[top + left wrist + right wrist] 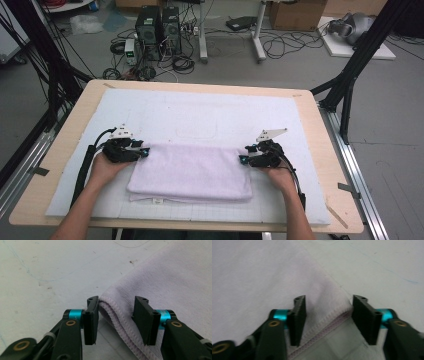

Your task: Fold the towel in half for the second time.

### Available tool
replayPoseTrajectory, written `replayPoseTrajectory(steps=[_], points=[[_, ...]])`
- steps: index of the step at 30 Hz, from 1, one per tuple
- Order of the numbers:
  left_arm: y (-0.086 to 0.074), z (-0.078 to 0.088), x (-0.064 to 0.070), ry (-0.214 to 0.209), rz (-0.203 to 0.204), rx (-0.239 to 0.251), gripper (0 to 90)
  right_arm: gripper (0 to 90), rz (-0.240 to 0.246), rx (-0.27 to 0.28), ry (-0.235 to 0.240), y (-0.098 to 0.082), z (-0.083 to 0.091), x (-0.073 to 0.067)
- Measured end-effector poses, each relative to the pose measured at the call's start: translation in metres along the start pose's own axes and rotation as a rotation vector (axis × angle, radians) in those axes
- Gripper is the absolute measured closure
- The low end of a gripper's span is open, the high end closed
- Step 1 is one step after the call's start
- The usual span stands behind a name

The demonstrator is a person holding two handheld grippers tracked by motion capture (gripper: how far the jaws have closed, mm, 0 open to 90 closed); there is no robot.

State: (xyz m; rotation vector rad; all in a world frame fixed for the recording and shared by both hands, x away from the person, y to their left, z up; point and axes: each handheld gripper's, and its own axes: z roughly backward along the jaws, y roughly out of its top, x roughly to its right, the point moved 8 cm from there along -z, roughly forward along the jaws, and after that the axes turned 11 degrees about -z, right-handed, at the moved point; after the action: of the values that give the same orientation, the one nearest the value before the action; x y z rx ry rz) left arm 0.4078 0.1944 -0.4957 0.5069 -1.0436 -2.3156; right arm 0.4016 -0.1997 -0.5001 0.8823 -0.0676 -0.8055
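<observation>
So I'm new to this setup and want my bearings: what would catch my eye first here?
A folded pale lilac towel lies at the near middle of the white mat. The left gripper sits at the towel's far left corner and the right gripper at its far right corner, each with open jaws astride the stitched hem. Beyond the table, computer towers and loose cables clutter the floor.

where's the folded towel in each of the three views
High view: the folded towel lies low at centre on the white mat, between the two tools.
Left gripper view: it fills the right side, its stitched corner reaching in between the jaws.
Right gripper view: it fills the left side, its corner between the jaws.
Shared landmark: the towel's stitched hem, which shows in both gripper views and matches the towel's far corners in the high view.
</observation>
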Motion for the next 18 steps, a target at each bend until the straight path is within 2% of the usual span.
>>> replayPoseTrajectory(steps=[2, 5, 6, 11, 14, 16, 18], points=[[0.001, 0.000, 0.001, 0.000, -0.010, 0.002, 59.4, 63.1, 0.001, -0.005, 0.024, 0.000, -0.001, -0.002], [0.002, 0.000, 0.004, -0.015, -0.027, 0.007, 69.0, 72.3, 0.016, -0.018, 0.038, 0.000, 0.000, -0.008], [0.002, 0.000, 0.005, -0.015, -0.032, 0.009, 71.8, 73.4, 0.025, -0.019, 0.034, 0.000, 0.000, -0.008], [0.005, 0.002, 0.006, 0.003, -0.052, 0.007, 81.2, 76.4, 0.007, -0.001, 0.054, 0.001, 0.002, -0.009], [0.008, 0.004, 0.005, 0.026, -0.053, 0.017, 82.9, 77.6, 0.002, 0.022, 0.048, 0.005, 0.006, -0.010], [0.012, 0.005, 0.004, 0.037, -0.044, 0.029, 83.4, 77.9, 0.017, 0.043, 0.040, 0.009, 0.011, -0.011], [0.017, 0.006, 0.003, 0.051, -0.038, 0.041, 83.5, 78.0, 0.006, 0.062, 0.050, 0.015, 0.015, -0.010]])
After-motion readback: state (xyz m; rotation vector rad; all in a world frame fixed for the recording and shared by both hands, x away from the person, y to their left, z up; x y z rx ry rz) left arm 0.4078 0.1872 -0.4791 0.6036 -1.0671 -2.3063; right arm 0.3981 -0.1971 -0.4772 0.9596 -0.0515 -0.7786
